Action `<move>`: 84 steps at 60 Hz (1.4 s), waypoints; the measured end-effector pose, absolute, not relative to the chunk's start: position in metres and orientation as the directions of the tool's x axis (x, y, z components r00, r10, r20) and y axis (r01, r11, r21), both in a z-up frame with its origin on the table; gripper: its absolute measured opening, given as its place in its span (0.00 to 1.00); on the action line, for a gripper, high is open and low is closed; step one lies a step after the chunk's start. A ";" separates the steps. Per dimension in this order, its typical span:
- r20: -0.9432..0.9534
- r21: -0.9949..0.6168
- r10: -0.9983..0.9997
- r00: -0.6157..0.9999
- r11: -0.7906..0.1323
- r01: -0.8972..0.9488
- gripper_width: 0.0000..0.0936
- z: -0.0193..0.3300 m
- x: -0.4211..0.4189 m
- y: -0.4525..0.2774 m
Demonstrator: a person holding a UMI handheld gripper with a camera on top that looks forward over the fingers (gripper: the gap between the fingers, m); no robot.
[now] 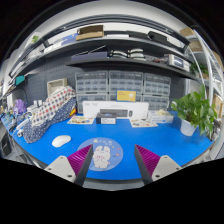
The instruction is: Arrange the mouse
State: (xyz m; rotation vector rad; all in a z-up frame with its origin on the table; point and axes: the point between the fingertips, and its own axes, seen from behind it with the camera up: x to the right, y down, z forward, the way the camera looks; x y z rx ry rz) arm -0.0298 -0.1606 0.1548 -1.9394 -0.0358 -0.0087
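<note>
Nearest me are both fingers (80, 160), standing apart with nothing between the pink pads — the gripper (113, 160) is empty and hangs level above the near edge of the blue mat (150, 136). Just ahead, between the fingers, lies a round translucent disc (106, 151). The white mouse (62, 140) sits on the mat, off to the left and beyond the left finger, near a patterned bag (48, 106). To do this well, I judge I should swing left, line the fingers across the mouse's narrow sides, and come down low before squeezing — its rounded shell could slip out. A potted plant (198, 108) stands well right.
</note>
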 end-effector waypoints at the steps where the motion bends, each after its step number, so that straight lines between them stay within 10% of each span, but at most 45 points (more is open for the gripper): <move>1: 0.020 -0.929 0.018 1.000 -0.368 0.025 0.90 0.152 -0.031 -0.162; 30: -0.040 -0.832 0.208 0.977 -0.548 0.083 0.90 0.020 -0.243 -0.147; 84: -0.001 -0.768 0.122 0.993 -0.636 0.077 0.80 -0.013 -0.358 0.057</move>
